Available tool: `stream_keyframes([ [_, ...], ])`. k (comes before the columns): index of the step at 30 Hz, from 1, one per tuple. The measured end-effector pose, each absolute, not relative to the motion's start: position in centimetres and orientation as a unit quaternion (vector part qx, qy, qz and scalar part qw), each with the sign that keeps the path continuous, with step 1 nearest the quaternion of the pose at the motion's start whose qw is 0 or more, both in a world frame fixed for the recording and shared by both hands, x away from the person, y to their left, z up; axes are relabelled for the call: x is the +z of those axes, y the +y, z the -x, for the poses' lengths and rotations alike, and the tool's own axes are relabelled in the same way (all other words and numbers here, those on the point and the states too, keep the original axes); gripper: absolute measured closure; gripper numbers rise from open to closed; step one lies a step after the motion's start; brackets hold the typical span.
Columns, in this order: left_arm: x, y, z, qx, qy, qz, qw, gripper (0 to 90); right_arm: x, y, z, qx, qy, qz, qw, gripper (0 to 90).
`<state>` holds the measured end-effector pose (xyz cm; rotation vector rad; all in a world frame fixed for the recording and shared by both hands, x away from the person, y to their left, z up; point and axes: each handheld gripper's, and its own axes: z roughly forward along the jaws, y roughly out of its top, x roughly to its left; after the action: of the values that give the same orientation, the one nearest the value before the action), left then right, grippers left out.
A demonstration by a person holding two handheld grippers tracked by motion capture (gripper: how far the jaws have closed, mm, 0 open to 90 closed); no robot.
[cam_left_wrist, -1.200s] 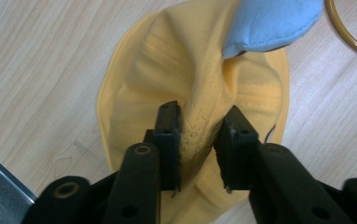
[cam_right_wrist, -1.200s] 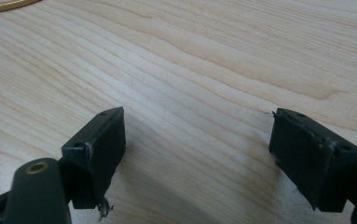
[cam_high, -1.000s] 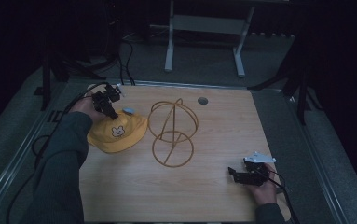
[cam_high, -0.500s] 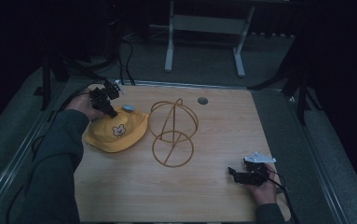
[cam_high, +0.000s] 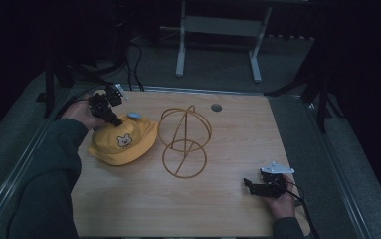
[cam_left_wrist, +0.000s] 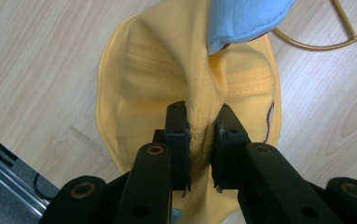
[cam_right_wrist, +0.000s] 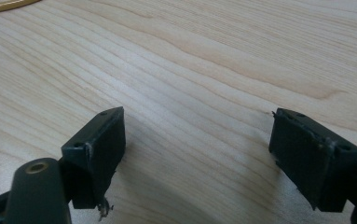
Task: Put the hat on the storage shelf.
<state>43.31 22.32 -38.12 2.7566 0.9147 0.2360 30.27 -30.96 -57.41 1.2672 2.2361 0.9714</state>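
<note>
Black jaws of the left gripper (cam_left_wrist: 197, 140) are clenched on a pinched fold of the yellow hat (cam_left_wrist: 167, 79), whose fabric rises between them in the left gripper view. From above, that left gripper (cam_high: 109, 115) sits at the hat's far-left edge, and the yellow hat (cam_high: 123, 142) spreads out from it on the wooden bench (cam_high: 238, 134), bear patch up, a pale blue piece (cam_high: 134, 116) at its far rim. Just right of the hat stands a gold wire stand (cam_high: 184, 142). Well apart from the hat, on the stand's other side, the right gripper (cam_high: 250, 185) rests on the bench, jaws wide apart around nothing.
</note>
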Motion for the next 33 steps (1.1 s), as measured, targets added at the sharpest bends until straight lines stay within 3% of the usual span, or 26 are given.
stream_keyframes([
  [33, -34.8, 24.7, -40.1, 0.091, 0.297, -0.936, 0.167, 78.6, -57.4, -30.9, -30.3, 0.347, 0.798, -0.453, 0.196, 18.3],
])
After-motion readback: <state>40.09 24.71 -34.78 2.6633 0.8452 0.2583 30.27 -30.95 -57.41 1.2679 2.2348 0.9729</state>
